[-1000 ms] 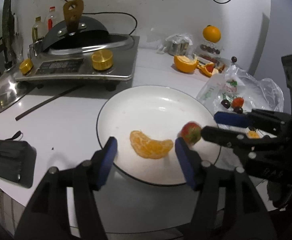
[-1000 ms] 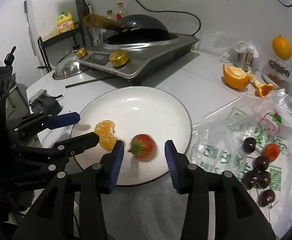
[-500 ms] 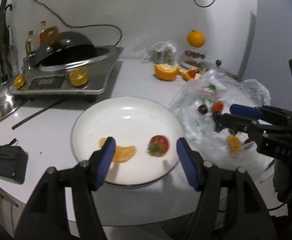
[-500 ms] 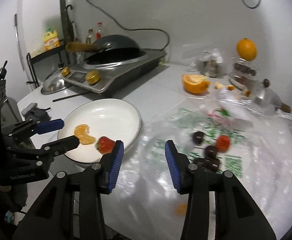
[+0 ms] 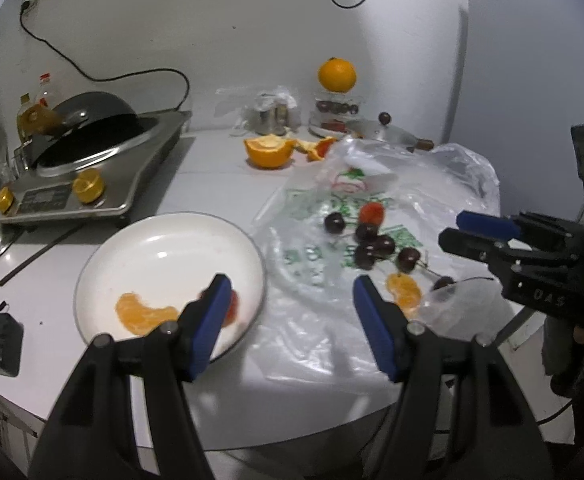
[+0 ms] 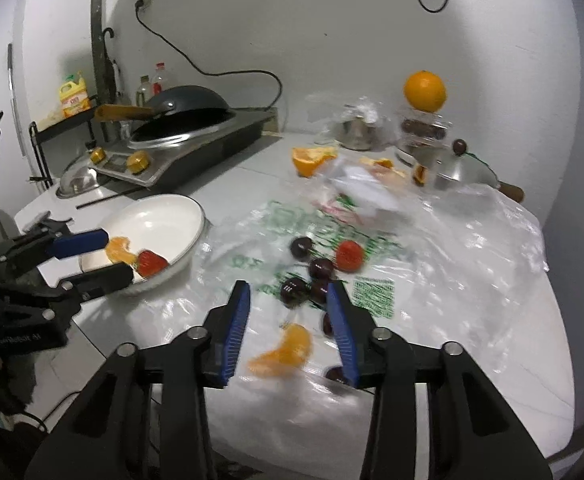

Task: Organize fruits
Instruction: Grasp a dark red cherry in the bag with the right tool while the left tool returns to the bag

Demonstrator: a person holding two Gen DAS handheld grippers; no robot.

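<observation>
Blue pads of the right gripper have just been closing but hold nothing; an orange segment lies between them on the plastic bag. Just beyond lie dark cherries and a strawberry. The left gripper stands open and empty above the white plate, where another segment and a strawberry rest.

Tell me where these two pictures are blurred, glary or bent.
Left wrist view: strawberry on the plate smeared behind a finger; lamp glare on the plate; the wall edge bows with the fisheye. Right wrist view: orange segment and bag motion-blurred; far orange fairly sharp; corners dark.
</observation>
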